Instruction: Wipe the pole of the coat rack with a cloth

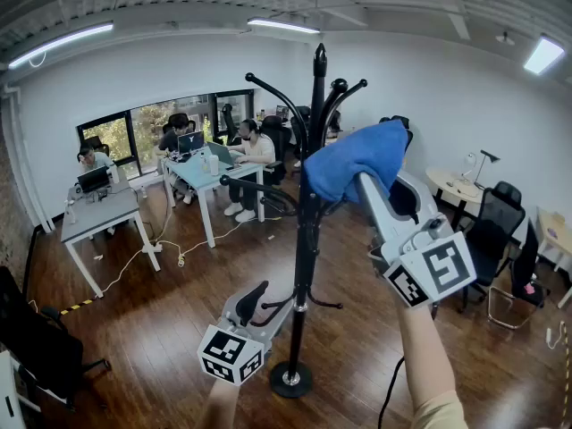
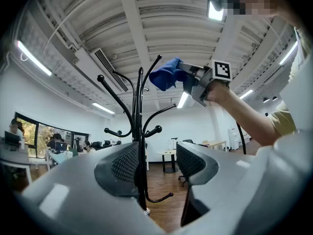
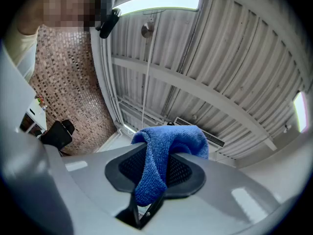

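Note:
The black coat rack's pole [image 1: 307, 239] rises from a round base [image 1: 290, 379] on the wooden floor, with curved hooks near its top. My right gripper [image 1: 364, 175] is raised beside the upper pole and is shut on a blue cloth [image 1: 351, 159]; the cloth's edge overlaps the pole, but contact cannot be told. The right gripper view shows the blue cloth [image 3: 161, 155] pinched in my right gripper [image 3: 157, 170]. My left gripper [image 1: 262, 298] stands open low by the pole. In its own view the pole [image 2: 140, 146] runs between the jaws of my left gripper [image 2: 156, 163], close to the left pad.
Desks [image 1: 98, 217] with seated people stand at the back left. A round table [image 1: 456, 186] and black office chairs [image 1: 493, 231] are at the right. A white cable [image 1: 134, 271] lies on the floor. Another black chair [image 1: 40, 347] sits at the near left.

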Available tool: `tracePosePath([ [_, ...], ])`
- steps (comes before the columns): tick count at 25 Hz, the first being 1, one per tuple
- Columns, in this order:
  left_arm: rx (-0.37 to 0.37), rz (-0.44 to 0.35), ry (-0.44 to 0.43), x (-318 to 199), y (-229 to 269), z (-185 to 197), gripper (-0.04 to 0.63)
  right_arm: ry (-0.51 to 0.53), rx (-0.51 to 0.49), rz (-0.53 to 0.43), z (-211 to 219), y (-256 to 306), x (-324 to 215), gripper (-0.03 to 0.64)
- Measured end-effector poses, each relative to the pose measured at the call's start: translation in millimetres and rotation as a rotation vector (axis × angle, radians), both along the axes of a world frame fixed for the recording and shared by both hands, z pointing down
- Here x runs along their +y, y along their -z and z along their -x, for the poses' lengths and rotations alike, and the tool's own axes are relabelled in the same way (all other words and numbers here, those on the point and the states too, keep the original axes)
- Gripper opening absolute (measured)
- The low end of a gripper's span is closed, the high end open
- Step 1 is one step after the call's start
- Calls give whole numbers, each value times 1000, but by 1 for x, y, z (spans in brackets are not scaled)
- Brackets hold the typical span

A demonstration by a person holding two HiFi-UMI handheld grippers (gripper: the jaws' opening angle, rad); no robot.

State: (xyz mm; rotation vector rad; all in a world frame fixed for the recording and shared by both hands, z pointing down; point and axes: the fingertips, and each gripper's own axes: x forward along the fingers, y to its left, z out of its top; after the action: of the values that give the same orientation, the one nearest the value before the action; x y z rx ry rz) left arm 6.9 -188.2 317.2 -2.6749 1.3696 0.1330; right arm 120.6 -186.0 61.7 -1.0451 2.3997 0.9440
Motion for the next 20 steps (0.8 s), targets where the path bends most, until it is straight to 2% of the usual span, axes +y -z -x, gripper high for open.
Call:
tracePosePath([
  [4, -7, 18, 2, -7, -6, -20, 210, -22, 47, -60, -2, 22, -19, 83],
  [6, -20, 22, 6, -12, -9, -20, 210, 4, 52, -89, 2, 36, -23, 83],
  [9, -15, 30, 21, -23, -13, -4, 210, 36, 40, -117, 16, 49, -31, 81],
  [13, 9, 28, 49, -36, -15, 23, 204, -21, 53, -146, 34, 51, -46, 81],
  [16, 29, 15, 36, -41, -13, 35, 204, -91, 122, -38, 44, 28, -85, 80],
  [20, 55, 19, 17, -53, -19, 48, 204, -99, 174, 105, 55, -9, -137, 80],
])
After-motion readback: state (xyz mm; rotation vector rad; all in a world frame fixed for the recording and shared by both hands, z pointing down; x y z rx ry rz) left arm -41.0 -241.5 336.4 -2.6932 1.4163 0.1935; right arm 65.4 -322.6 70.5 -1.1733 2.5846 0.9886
